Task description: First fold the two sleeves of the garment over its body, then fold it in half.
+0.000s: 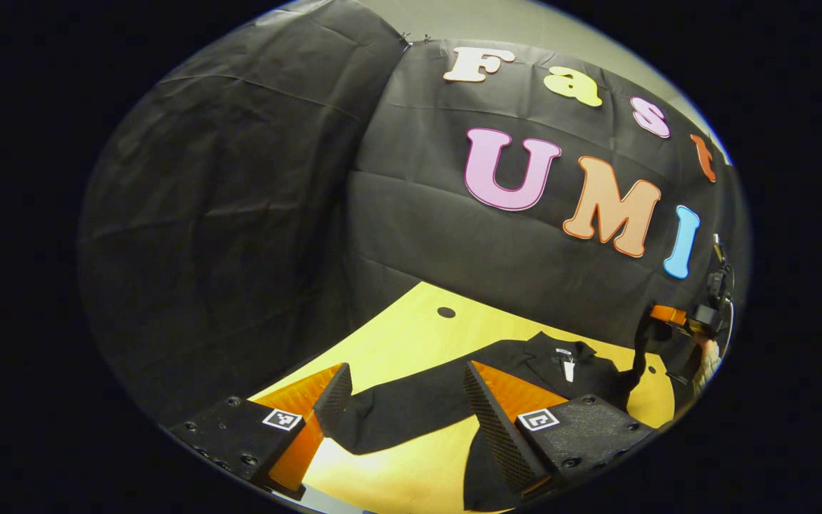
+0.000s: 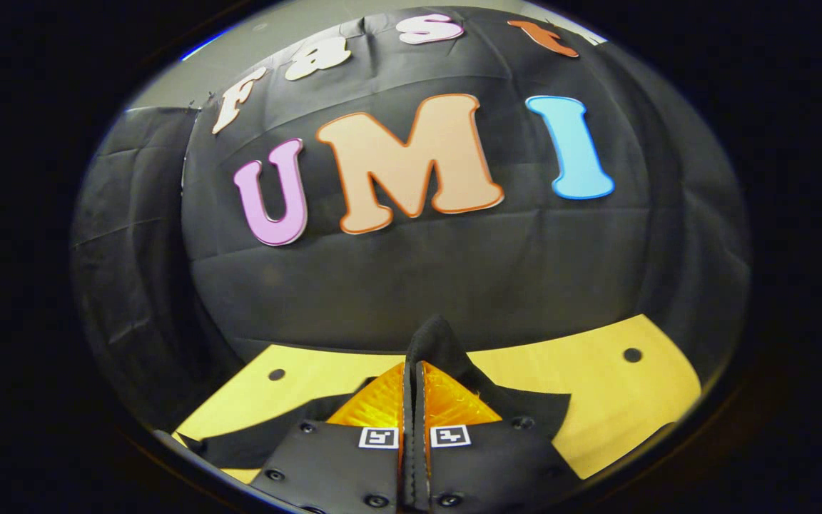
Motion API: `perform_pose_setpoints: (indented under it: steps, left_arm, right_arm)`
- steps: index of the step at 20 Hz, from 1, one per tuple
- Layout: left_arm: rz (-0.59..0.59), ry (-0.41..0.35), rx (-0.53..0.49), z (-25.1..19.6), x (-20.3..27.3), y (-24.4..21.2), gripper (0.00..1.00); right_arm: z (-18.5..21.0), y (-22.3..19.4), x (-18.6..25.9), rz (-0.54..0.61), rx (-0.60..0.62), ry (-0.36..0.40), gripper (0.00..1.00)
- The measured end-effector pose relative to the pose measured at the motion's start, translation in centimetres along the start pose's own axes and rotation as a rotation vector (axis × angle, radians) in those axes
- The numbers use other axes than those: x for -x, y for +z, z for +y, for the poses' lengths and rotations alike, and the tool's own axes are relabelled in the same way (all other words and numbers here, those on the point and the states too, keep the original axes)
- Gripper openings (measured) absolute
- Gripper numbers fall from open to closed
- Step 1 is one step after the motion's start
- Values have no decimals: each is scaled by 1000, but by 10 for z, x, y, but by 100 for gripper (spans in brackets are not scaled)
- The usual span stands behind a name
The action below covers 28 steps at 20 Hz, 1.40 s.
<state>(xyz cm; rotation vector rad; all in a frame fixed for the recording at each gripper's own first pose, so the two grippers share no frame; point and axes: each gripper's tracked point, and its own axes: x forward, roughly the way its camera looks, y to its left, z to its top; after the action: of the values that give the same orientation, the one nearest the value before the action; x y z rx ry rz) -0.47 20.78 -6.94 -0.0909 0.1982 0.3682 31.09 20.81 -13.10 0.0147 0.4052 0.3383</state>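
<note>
A black garment lies flat on the yellow table, collar and white label away from me. In the left gripper view my left gripper hovers open just above its near sleeve, one finger on each side of the cloth. At the far right of that view the right gripper, held by a hand, lifts the other sleeve off the table. In the right gripper view my right gripper is shut on that sleeve, whose black fabric sticks up past the fingertips. More of the garment lies below.
The black cloth wall closes the table on the far side and on the left. The tabletop has small round holes. Bare wood shows beyond the collar and to the right of the garment.
</note>
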Motion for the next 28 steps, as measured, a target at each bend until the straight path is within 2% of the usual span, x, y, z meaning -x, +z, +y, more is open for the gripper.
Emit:
perform_pose_setpoints:
  steps: [4,8,9,10,15,20,23,24,25,27,28]
  left_arm:
    - [12,26,14,23,-7,1,94]
    - [24,51,8,40,-11,0,94]
    - [26,55,6,44,-11,0,94]
    - [30,59,3,48,-12,-2,94]
    - [87,75,-5,57,-14,-15,95]
    - [119,77,-23,61,-17,-28,94]
    - [144,73,-31,59,-21,-36,95]
    - [155,71,-33,59,-22,-40,95]
    - [164,69,-33,59,-22,-42,95]
    - [176,65,-28,59,-25,-47,95]
    - [180,64,-26,58,-27,-48,95]
  right_arm:
    - [58,-32,-26,56,-16,96,2]
    - [87,-77,-42,136,-48,152,2]
    - [91,-88,-46,149,-50,156,6]
    - [94,-99,-50,160,-56,161,2]
    - [102,-133,-76,193,-95,158,2]
    - [96,-142,-98,210,-185,144,4]
    - [103,-142,-106,203,-215,168,7]
    - [107,-141,-100,199,-220,197,2]
    - [112,-137,-97,191,-228,226,5]
    - [119,-139,-99,181,-214,258,52]
    - [115,-142,-102,184,-197,241,76]
